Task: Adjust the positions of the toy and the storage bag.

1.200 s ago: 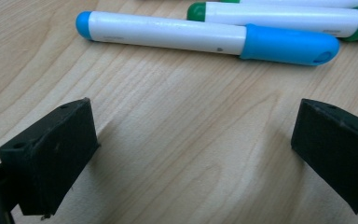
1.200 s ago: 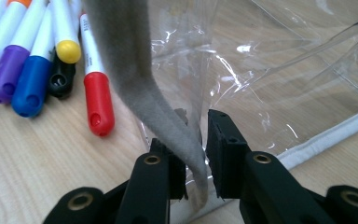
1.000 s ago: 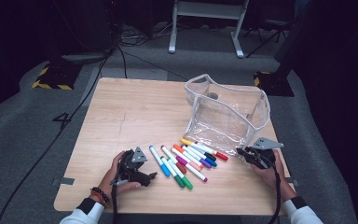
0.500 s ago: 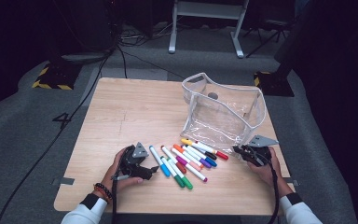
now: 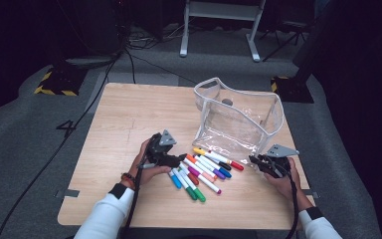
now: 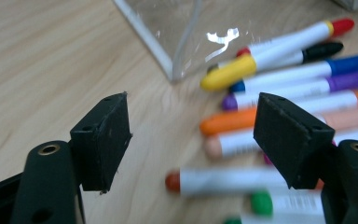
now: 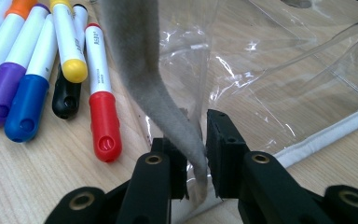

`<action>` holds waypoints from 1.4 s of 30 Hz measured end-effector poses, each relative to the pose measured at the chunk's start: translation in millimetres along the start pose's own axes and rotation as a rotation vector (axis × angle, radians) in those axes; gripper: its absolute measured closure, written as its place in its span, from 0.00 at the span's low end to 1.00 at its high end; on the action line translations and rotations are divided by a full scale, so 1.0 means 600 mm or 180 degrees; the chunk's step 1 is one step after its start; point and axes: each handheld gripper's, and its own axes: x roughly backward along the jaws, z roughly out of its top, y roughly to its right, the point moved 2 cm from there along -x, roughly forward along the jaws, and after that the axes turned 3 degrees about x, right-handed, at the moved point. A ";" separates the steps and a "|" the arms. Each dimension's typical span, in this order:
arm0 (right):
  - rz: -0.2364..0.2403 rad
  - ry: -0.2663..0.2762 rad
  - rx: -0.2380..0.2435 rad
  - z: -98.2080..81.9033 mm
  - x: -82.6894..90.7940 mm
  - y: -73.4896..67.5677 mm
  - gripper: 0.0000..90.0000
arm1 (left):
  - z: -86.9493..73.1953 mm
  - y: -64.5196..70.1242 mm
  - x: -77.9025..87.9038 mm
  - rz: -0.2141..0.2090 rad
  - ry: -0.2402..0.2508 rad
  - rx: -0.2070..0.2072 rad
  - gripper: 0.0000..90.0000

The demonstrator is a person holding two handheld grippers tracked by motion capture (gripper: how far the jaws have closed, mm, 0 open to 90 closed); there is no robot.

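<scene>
Nearest the person, the left gripper [image 5: 179,159] is hovering at the near-left end of a loose row of white-barrelled felt-tip markers with coloured caps [image 5: 206,169], which are lying side by side on the light wooden table [image 5: 124,119]. In the left gripper view its jaws are standing apart with nothing pressed between the pads, and they have just been closing a little; the orange-capped marker [image 6: 223,123] and the red-capped marker [image 6: 223,181] (blurred in that view) are lying in the gap, on the wood, untouched. The green-capped markers [image 5: 195,191] are sitting closest to the table's near edge.

On the other side, the right gripper [image 5: 256,160] is resting at the near-right corner of the clear plastic zip pouch with white edging [image 5: 238,117]. The right gripper view is showing its jaws pinched together on a grey fabric strip [image 7: 144,65] that belongs to the pouch, the strip running up from between the pads. Just beside them the short red-capped marker [image 7: 101,112], a black-capped one [image 7: 67,95] and a yellow-capped one [image 7: 67,44] are lying against the pouch's base.

Farther out, the pouch is standing upright and open on the right half of the table, touching the far end of the marker row. Beyond the table, grey carpet [image 5: 25,134] and a white metal frame [image 5: 219,20] are showing dimly.
</scene>
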 end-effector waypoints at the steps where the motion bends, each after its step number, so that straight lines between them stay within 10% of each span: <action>1: -0.0005 -0.0004 -0.0003 0.000 0.001 -0.001 0.87 | 0.009 0.001 -0.011 0.0004 0.0033 -0.0008 0.33; 11: 0.0026 0.0033 -0.0045 0.000 0.003 0.000 0.84 | 0.065 0.009 -0.075 0.0003 0.0135 -0.0088 0.59; 18: -0.0017 0.0059 -0.0085 -0.001 0.006 0.003 0.85 | 0.079 0.014 -0.091 0.0080 0.0099 -0.0378 0.96; 38: -0.0028 0.0142 -0.0380 0.002 0.004 0.019 0.95 | 0.056 -0.018 -0.061 -0.0204 0.0192 -0.0342 0.98; 42: -0.0213 0.0126 -0.0344 0.011 0.003 0.020 0.76 | 0.052 -0.018 -0.055 -0.0130 0.0164 -0.0393 0.97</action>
